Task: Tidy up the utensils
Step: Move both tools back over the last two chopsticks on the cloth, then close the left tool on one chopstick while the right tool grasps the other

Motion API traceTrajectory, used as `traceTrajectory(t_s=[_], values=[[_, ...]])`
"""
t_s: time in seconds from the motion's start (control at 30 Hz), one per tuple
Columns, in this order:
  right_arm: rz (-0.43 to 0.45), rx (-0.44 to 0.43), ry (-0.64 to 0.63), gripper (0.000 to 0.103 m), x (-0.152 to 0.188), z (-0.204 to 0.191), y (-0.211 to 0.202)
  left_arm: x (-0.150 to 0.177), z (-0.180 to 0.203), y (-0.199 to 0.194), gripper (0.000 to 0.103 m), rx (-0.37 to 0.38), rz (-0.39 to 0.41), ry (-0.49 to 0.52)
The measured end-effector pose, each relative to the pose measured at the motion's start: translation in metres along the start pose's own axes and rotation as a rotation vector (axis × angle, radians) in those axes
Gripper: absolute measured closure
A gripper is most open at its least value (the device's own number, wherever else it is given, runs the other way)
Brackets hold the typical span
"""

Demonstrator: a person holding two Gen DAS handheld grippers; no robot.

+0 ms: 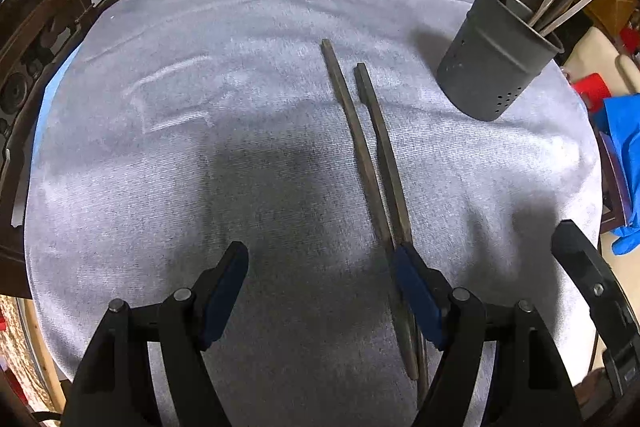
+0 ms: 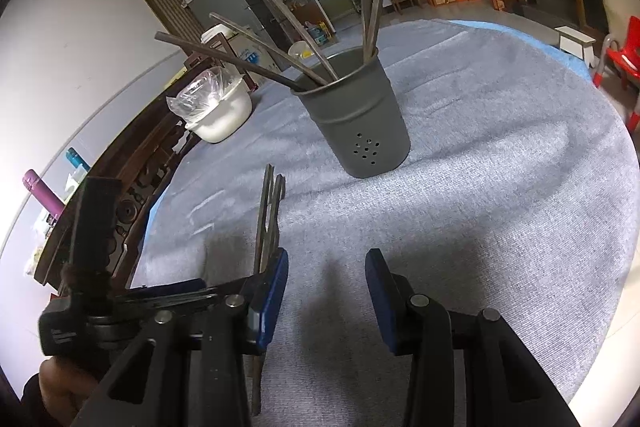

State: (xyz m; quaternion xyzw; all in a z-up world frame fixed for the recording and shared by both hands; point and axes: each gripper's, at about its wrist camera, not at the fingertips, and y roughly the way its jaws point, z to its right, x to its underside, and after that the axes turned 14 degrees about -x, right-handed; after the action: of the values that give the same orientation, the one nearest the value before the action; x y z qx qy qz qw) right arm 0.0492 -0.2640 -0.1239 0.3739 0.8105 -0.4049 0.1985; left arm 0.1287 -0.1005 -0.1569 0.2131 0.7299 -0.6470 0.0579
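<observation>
Two chopsticks (image 1: 362, 147) lie side by side on tabletop (image 1: 200, 187) w/ left gripper (image 1: 320, 279) jaws spread, empty; right gripper (image 2: 327, 279) jaws apart, empty, near holder (image 2: 356, 119).

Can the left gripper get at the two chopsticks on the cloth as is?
Probably yes: left gripper is open above the chopsticks, nothing covering them, though they lie under one finger, not centred.
</observation>
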Motion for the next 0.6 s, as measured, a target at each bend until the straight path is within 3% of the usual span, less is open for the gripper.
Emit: traceTrajectory(t_s=[0.4, 0.5, 0.6], values=[[-0.005, -0.002, 0.014, 0.059, -0.001, 0.004, -0.001, -0.006, 0.003, 0.012, 0.027, -0.011, -0.012, 0.015], [-0.013, -0.002, 0.013, 0.059, -0.001, 0.004, 0.001, -0.001, -0.006, 0.008, 0.039, -0.011, 0.0, 0.013], [-0.019, -0.002, 0.014, 0.059, 0.0, 0.003, 0.002, 0.006, -0.019, 0.002, 0.064, -0.014, 0.009, 0.005]])
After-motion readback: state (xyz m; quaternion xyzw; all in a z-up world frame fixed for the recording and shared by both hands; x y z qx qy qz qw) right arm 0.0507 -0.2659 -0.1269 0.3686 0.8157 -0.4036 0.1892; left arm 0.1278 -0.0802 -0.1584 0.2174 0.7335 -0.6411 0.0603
